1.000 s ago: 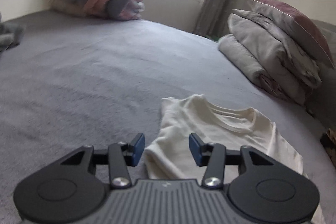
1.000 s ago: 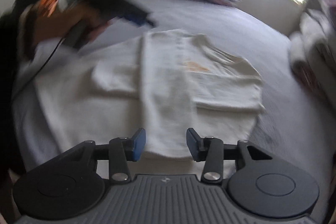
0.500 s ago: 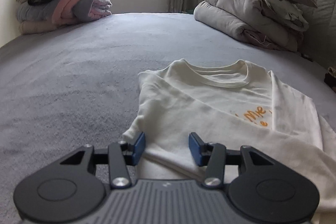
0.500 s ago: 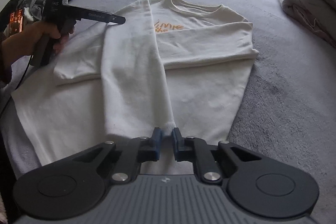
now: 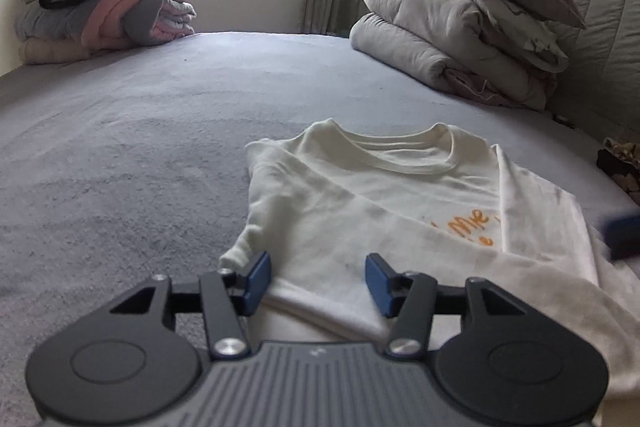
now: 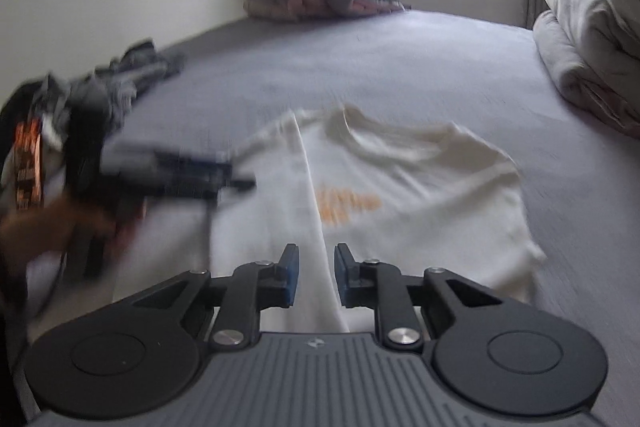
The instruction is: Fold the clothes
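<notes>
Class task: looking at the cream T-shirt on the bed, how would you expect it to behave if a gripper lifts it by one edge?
The cream T-shirt would probably droop: it lies in soft folds. It looks thin, so likely light. On the fuzzy grey bedcover it may drag and bunch rather than slide.

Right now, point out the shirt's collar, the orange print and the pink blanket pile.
shirt's collar point(image 5: 412, 163), left wrist view, front neckband.
orange print point(image 5: 472, 223), left wrist view, lettering.
pink blanket pile point(image 5: 132, 11), left wrist view, pink fold.
</notes>
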Demonstrator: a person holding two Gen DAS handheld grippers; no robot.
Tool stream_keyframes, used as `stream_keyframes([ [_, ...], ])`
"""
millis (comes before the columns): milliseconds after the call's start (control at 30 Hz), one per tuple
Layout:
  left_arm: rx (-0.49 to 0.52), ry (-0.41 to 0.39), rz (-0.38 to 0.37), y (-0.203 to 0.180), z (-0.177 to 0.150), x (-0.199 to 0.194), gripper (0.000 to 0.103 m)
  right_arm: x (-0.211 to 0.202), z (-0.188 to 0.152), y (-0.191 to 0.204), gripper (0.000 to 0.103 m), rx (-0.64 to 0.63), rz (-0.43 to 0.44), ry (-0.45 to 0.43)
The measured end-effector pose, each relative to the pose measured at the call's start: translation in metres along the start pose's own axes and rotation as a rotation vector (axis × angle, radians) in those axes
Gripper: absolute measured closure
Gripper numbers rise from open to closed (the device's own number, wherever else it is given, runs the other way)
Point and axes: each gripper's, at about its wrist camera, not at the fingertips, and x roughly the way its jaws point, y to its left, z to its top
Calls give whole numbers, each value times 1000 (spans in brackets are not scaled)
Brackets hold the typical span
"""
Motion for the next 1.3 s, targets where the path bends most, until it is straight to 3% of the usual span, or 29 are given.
stream_keyframes([
  [167, 8, -11, -7, -2, -5, -1, 43, 60, 35, 16, 82, -22, 48, -23],
  [533, -44, -18, -55, 7, -7, -2, 42, 162, 70, 11, 82, 32, 126, 28],
  [900, -30, -10, -54, 4, -5, 0, 41, 198, 80, 19, 84, -96, 130, 57],
  [1167, -26, -11, -62, 3, -4, -1, 38, 215, 90, 20, 84, -90, 102, 39],
  [1300, -42, -31, -91, 6, -2, -4, 39, 203, 95, 16, 82, -57, 95, 18],
])
